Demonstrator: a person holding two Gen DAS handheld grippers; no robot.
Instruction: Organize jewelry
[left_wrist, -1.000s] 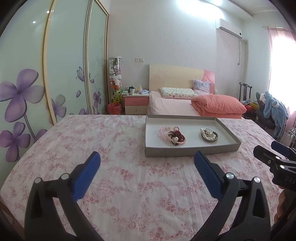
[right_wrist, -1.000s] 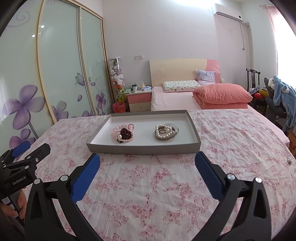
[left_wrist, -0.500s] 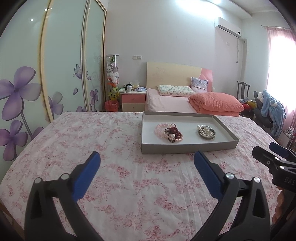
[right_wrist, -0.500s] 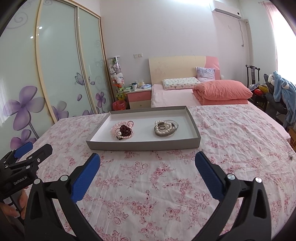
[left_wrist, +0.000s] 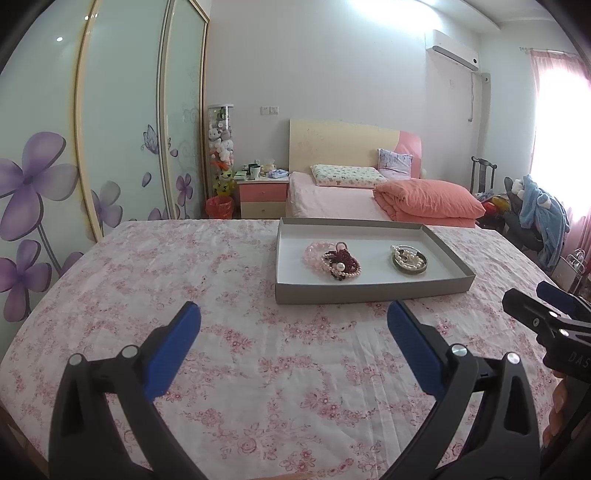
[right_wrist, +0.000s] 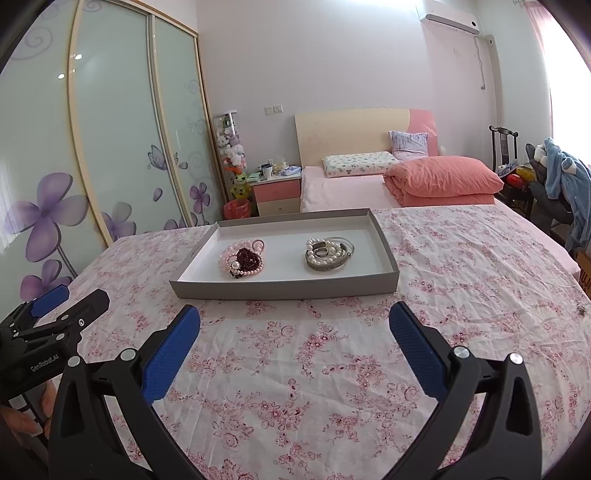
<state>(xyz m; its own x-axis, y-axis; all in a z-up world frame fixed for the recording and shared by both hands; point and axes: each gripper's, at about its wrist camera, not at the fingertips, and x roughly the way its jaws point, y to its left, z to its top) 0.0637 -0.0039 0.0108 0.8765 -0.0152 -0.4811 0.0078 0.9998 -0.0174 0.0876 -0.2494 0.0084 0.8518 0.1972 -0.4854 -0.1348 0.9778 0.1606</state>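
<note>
A shallow grey tray (left_wrist: 369, 291) (right_wrist: 288, 290) rests on the floral cloth. Inside it lie a pile of pink, dark red and pearl bracelets (left_wrist: 332, 258) (right_wrist: 242, 258) on the left and a pile of pearl and silver bracelets (left_wrist: 408, 259) (right_wrist: 328, 253) on the right. My left gripper (left_wrist: 293, 317) hovers open short of the tray's near wall, empty. My right gripper (right_wrist: 294, 319) is likewise open and empty, just short of the tray. Each gripper shows at the edge of the other's view: the right gripper (left_wrist: 546, 310), the left gripper (right_wrist: 62, 306).
The pink floral cloth (right_wrist: 332, 369) covers a wide flat surface around the tray. Beyond it stand a pink bed with a folded quilt (left_wrist: 428, 199), a nightstand (left_wrist: 263, 194), sliding wardrobe doors (left_wrist: 110, 147) at left and a chair with clothes (right_wrist: 561, 184) at right.
Both grippers have tipped and drawn back slightly, so the tray sits a little higher and farther in each view. Both remain open and empty.
</note>
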